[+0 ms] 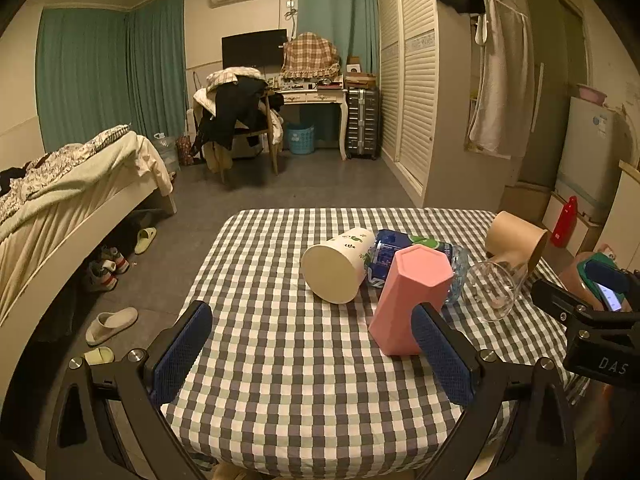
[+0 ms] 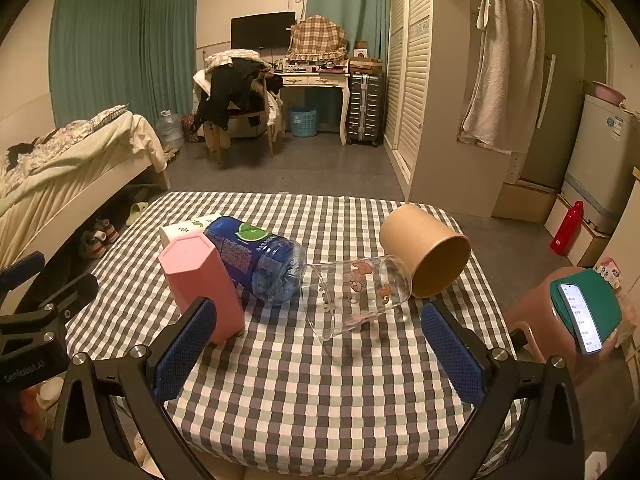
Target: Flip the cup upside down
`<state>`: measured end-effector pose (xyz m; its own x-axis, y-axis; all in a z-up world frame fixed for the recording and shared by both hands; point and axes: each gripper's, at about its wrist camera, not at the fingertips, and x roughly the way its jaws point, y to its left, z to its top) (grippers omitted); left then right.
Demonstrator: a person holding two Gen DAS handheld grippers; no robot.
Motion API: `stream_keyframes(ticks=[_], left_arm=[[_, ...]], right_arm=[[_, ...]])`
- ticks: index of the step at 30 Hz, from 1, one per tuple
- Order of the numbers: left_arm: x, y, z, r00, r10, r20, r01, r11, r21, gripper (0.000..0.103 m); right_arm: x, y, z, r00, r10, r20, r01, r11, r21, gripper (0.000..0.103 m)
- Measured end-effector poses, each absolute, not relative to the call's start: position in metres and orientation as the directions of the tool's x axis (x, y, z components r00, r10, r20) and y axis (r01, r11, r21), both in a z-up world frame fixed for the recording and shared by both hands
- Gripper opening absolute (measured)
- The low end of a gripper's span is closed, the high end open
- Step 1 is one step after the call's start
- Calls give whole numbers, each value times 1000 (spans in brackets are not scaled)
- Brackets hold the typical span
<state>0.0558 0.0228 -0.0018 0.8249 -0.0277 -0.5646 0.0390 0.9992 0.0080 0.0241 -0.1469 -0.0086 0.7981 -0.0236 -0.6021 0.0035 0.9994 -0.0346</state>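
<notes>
Both hand-held grippers, left [image 1: 312, 356] and right [image 2: 320, 354], hang released; only the pink cup [image 2: 202, 288] stands inverted, the glass cup [image 2: 356, 294] lies sideways.

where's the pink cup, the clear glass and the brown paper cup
pink cup [image 2: 202, 280], right wrist view, on its side wall
clear glass [image 2: 356, 292], right wrist view, mid body, lying on its side
brown paper cup [image 2: 412, 236], right wrist view, on its outer wall

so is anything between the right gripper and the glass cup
Nothing visible. The right gripper is open and the glass cup lies on its side straight ahead on bare tablecloth. The bottle and brown cup flank it.
</notes>
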Motion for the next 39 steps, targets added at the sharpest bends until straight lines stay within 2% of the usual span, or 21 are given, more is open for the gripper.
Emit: stream_keyframes(ticks=[39], left_arm=[[56, 27, 7, 832, -17, -554, 26, 1000, 8, 103]], right_arm=[[25, -151, -2, 804, -26, -595, -4, 999, -49, 103]])
